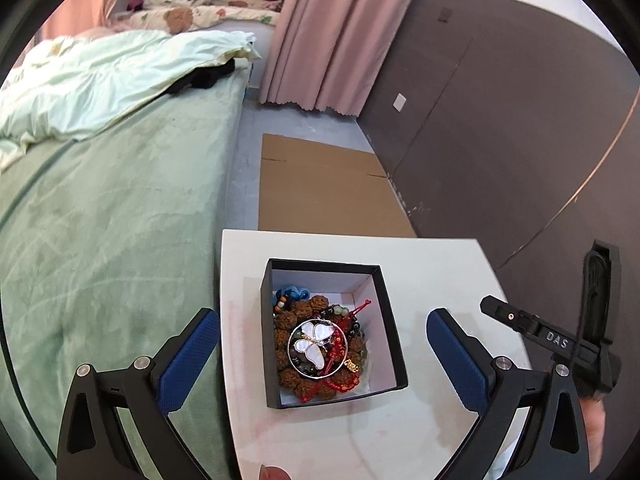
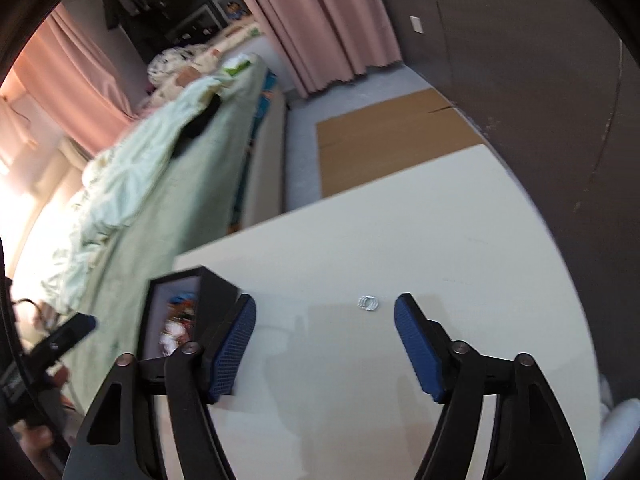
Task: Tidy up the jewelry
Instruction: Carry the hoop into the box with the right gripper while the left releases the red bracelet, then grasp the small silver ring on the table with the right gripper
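A black box with a white inside stands on the white table. It holds a pile of jewelry: brown bead bracelets, red cord, a blue piece, and on top a round hoop with a white butterfly. My left gripper hovers above the box, open, its blue pads on either side of it, nothing held. In the right wrist view my right gripper is open and empty over the table. A small cluster of silver rings lies just beyond its fingertips. The box sits to its left, blurred.
A bed with a green sheet and a pale quilt runs along the table's left side. Flat cardboard lies on the floor beyond the table. A dark wall panel stands to the right, pink curtains behind.
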`<act>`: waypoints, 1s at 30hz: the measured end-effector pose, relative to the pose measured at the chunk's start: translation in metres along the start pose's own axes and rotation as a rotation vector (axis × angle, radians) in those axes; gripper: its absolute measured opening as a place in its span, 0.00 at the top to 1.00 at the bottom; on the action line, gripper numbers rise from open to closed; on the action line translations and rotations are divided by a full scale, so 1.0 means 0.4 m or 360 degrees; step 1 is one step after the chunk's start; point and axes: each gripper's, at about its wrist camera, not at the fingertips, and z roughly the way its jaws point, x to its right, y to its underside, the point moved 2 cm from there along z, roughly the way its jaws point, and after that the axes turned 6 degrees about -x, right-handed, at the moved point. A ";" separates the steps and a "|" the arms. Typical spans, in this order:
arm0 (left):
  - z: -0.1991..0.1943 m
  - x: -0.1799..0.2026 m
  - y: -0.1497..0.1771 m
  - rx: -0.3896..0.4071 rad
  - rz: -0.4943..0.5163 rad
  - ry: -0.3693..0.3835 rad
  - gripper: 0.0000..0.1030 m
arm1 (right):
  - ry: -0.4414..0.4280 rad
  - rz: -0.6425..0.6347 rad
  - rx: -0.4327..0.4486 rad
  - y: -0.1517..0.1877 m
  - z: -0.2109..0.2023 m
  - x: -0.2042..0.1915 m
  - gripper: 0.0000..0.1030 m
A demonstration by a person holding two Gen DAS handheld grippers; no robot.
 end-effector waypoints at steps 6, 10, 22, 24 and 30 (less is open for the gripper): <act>0.028 0.028 0.003 -0.0023 0.0123 -0.0129 0.00 | 0.0130 -0.0033 -0.0119 0.003 0.050 0.032 0.59; 0.042 0.023 -0.005 -0.0033 0.0133 -0.0168 0.00 | 0.0262 -0.0069 -0.0168 0.001 0.094 0.031 0.62; 0.080 0.005 -0.030 -0.0050 0.0113 -0.0197 0.00 | 0.0580 -0.0165 -0.0198 -0.023 0.172 -0.006 0.78; 0.084 0.002 -0.034 -0.0052 0.0096 -0.0204 0.00 | 0.0574 -0.0181 -0.0210 -0.026 0.172 -0.008 0.86; 0.086 0.009 -0.035 -0.0049 0.0092 -0.0199 0.00 | 0.0510 -0.0172 -0.0235 -0.019 0.159 -0.004 0.87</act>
